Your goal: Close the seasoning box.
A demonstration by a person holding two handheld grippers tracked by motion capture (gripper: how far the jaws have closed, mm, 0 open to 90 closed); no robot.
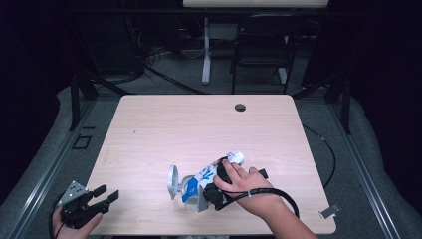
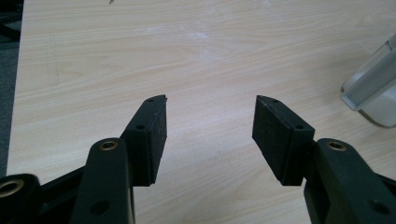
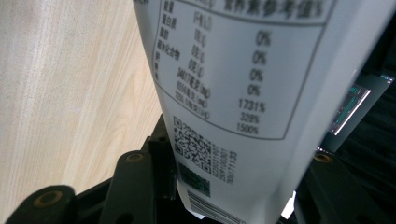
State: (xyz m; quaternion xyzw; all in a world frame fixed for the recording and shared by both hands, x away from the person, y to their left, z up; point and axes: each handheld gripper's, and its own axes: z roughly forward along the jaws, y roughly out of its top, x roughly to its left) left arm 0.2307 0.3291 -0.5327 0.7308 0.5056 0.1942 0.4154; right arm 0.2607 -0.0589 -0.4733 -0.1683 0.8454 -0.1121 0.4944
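Observation:
A white packet (image 1: 206, 174) with blue and red print lies tilted near the table's front edge. My right gripper (image 1: 210, 188) is under the person's hand and shut on it. In the right gripper view the packet (image 3: 243, 70) shows a printed table and a QR code, and it fills the gap between the black jaws of the right gripper (image 3: 243, 158). My left gripper (image 1: 108, 193) hovers at the table's front left corner, apart from the packet. Its jaws stand open over bare wood in the left gripper view (image 2: 210, 116).
A clear plastic container (image 1: 191, 194) with a grey round part (image 1: 172, 181) stands against the packet's lower end; its edge (image 2: 373, 88) is to the right of my left gripper. The wooden table (image 1: 199, 124) has a cable hole (image 1: 240, 107). A chair (image 1: 261, 45) stands behind.

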